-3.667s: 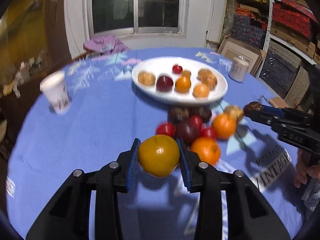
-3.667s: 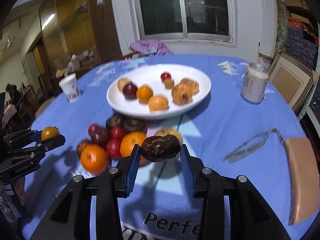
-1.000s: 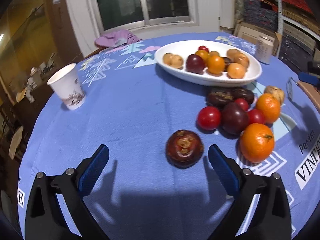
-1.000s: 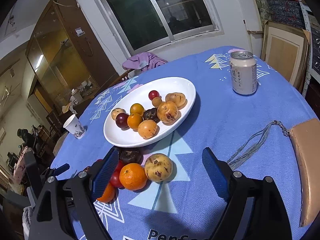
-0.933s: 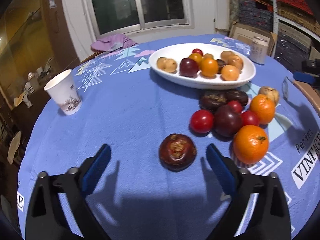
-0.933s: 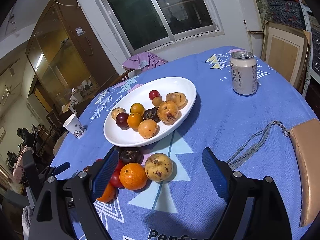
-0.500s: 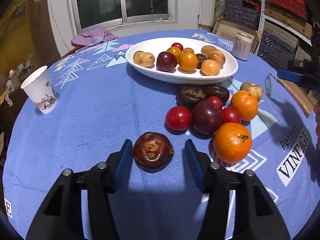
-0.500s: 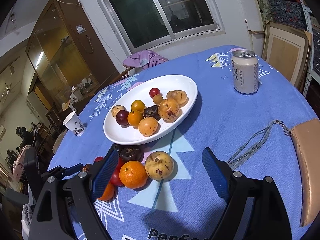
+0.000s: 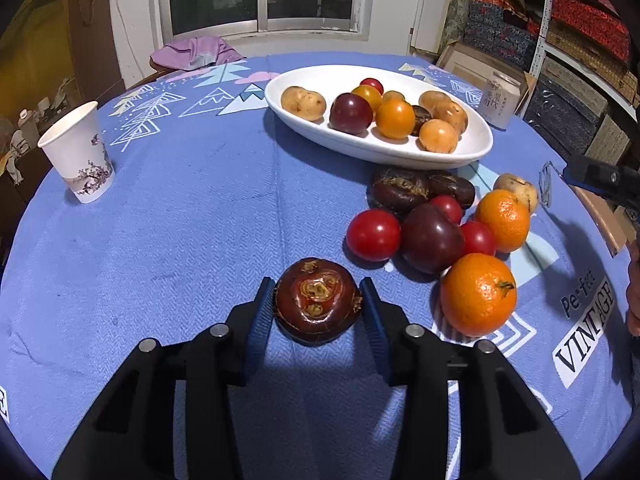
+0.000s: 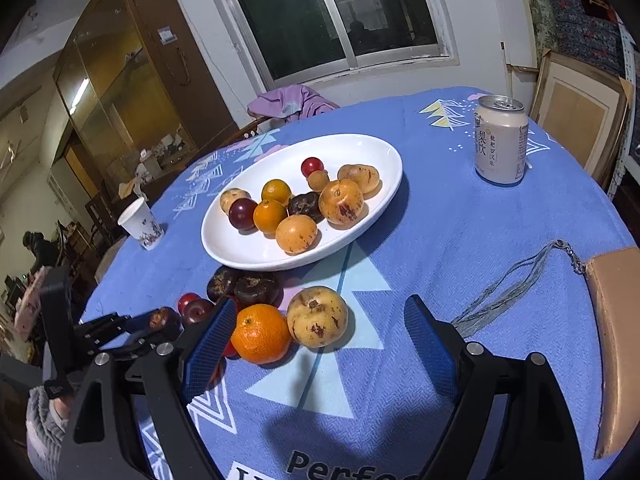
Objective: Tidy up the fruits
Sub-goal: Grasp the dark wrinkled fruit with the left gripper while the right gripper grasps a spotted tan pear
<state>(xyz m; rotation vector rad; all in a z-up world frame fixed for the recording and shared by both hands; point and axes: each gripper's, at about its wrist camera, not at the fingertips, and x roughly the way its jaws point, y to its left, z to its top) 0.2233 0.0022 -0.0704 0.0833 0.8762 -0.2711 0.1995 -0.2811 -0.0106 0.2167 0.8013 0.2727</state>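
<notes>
I see a dark reddish-brown fruit point(image 9: 317, 300) with a tan scarred patch on top, between blue ribbed pads point(image 9: 260, 330) on a black left gripper point(image 9: 318, 320). The desk point(image 9: 180, 220) wears a blue cloth with pale tree and triangle prints and black lettering. A white dish point(image 10: 248, 252) carries orange, yellow-brown speckled, dark plum and red fruits. Beside it I see bright oranges point(image 9: 478, 295), red tomatoes point(image 9: 373, 234) and dark brown fruits point(image 9: 400, 190). The paper cup point(image 9: 78, 152) is white with a dark floral sprig; the can point(image 10: 500, 144) is cream with dark characters.
</notes>
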